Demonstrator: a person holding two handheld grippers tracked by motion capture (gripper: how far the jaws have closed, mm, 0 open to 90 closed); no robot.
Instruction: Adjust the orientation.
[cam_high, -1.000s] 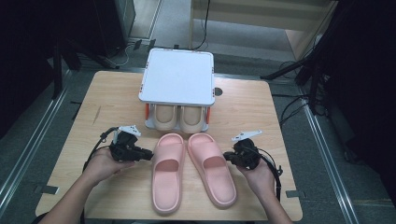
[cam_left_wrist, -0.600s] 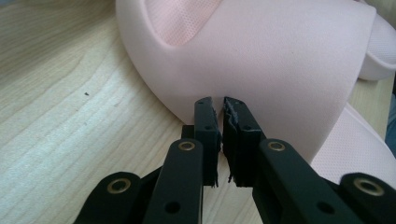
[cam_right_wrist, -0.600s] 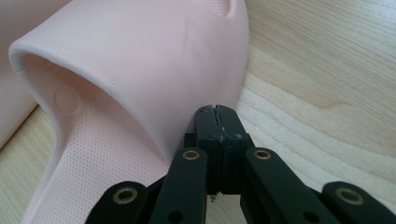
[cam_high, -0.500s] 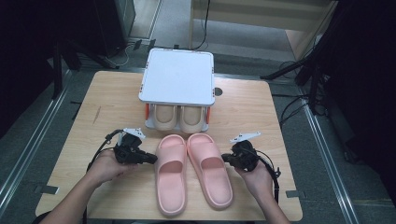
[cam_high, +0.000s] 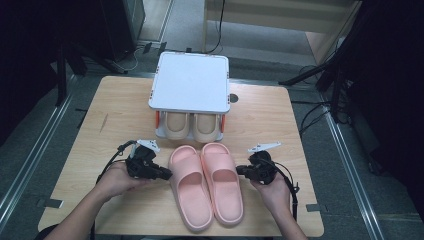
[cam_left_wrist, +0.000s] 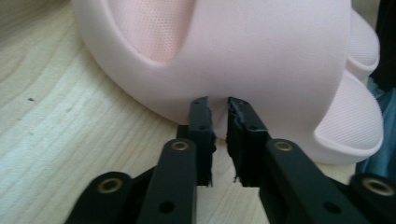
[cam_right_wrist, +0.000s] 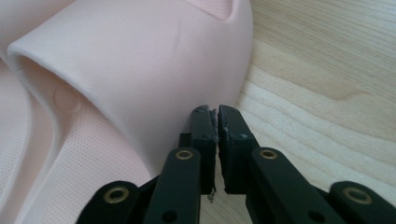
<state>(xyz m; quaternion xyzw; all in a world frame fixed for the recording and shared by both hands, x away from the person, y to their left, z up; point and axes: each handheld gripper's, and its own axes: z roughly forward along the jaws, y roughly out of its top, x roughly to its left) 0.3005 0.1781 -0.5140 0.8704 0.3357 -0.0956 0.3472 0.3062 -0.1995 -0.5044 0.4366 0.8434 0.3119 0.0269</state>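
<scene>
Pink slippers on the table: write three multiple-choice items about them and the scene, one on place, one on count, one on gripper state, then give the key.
1. Where do the pink slippers lie?
A. in front of the white rack, between the two grippers
B. on top of the rack
C. on the floor

2. How many beige slippers sit under the rack's top?
A. none
B. two
C. four

3. How do the right gripper's jaws stand?
A. wide open
B. clamped around a slipper strap
C. closed together, tips at the slipper's side

Key: 1 A, the high view shows the pair on the table between the left gripper and the right one; 2 B, two toes show side by side; 3 C, the right gripper view shows hardly any gap.
</scene>
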